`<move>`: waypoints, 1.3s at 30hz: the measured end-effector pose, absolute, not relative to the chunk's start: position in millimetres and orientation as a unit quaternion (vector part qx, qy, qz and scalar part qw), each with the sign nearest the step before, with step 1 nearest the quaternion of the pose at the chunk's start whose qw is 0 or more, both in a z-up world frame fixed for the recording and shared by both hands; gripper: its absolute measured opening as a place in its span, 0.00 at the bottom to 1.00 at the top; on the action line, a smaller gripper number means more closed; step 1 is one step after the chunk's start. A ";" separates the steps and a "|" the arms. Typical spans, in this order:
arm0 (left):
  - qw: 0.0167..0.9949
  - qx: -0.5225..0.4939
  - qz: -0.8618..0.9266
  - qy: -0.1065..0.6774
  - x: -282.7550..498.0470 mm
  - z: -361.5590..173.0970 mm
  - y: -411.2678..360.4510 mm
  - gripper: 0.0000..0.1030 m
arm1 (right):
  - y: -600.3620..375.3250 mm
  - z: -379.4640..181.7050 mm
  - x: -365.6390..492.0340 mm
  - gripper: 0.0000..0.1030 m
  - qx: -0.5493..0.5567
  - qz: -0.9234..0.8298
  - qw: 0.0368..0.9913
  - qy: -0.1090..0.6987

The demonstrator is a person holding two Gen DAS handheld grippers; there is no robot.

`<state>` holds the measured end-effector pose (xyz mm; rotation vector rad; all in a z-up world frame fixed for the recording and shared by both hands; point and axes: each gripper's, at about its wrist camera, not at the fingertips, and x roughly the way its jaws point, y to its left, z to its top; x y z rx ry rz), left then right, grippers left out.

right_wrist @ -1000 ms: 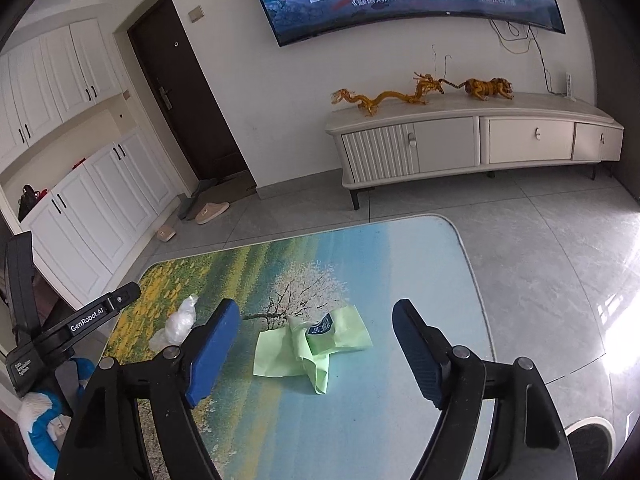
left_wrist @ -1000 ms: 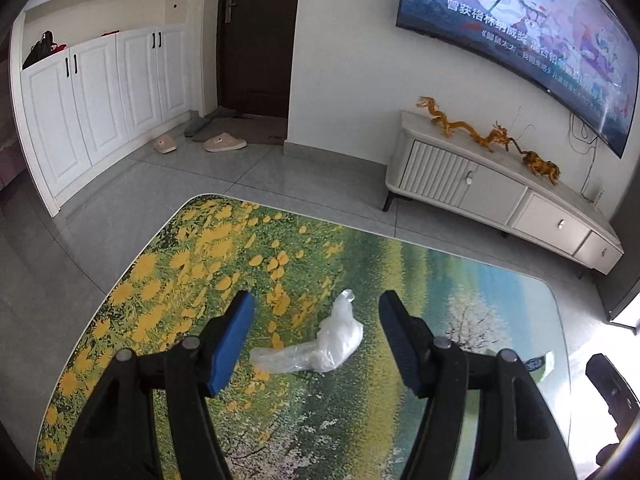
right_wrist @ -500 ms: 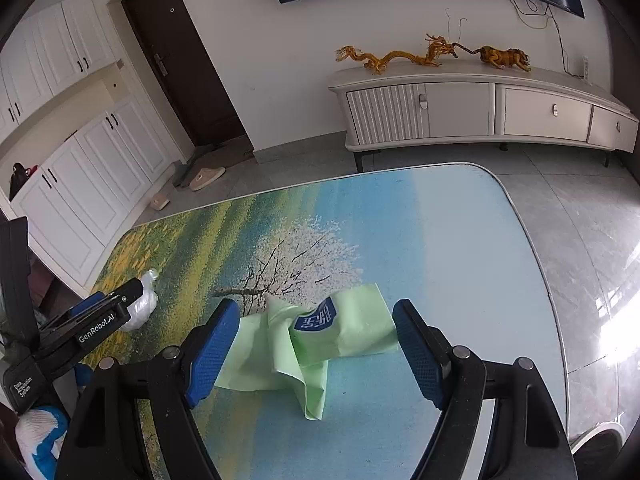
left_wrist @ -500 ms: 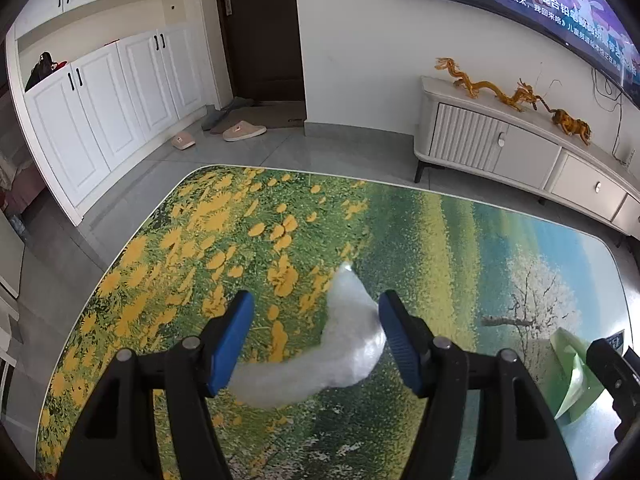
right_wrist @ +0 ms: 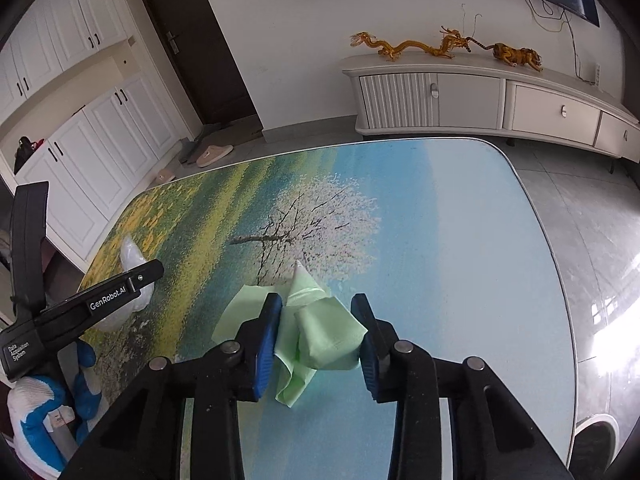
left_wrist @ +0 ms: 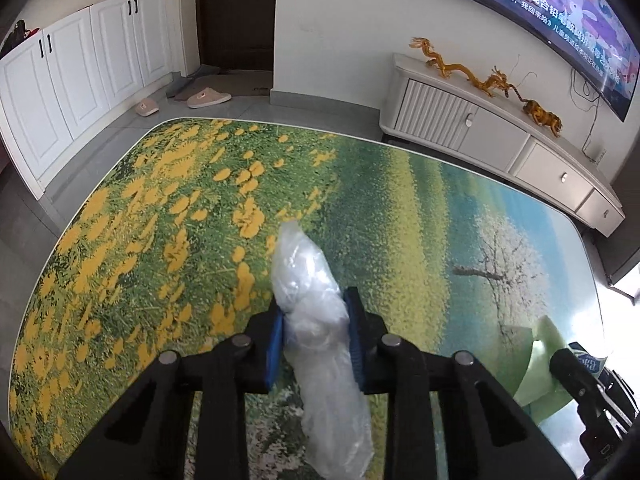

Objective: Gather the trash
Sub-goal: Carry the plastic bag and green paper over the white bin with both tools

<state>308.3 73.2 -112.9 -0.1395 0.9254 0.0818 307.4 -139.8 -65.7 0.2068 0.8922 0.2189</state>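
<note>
Crumpled clear plastic bag (left_wrist: pixel 316 320), pinched

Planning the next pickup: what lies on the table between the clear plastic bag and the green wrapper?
Only bare table between clear plastic bag and green wrapper, right wrist view.

Crinkled clear plastic bag (left_wrist: pixel 316 320), glossy table (right_wrist: pixel 460 240)

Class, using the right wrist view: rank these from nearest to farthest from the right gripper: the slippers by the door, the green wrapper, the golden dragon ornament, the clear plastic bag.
1. green wrapper, between the closing jaws of the right gripper.
2. clear plastic bag, left, on the table.
3. slippers, floor beyond the table, left.
4. golden dragon ornament, on the cabinet against the far wall.
</note>
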 end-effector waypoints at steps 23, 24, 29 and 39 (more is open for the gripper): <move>0.919 -0.090 -0.114 0.366 147.1 -15.5 47.5 0.23 | -159.0 12.8 149.0 0.27 0.139 0.079 0.920 0.357; 0.920 -0.091 -0.119 0.361 141.9 -10.2 46.5 0.23 | -160.9 17.1 143.0 0.27 0.141 0.076 0.922 0.352; 0.925 -0.096 -0.141 0.339 118.7 14.8 40.7 0.23 | -168.4 40.6 112.7 0.27 0.149 0.063 0.933 0.322; 0.931 -0.100 -0.188 0.296 73.8 60.1 22.9 0.23 | -183.8 78.8 65.3 0.27 0.160 0.047 0.949 0.269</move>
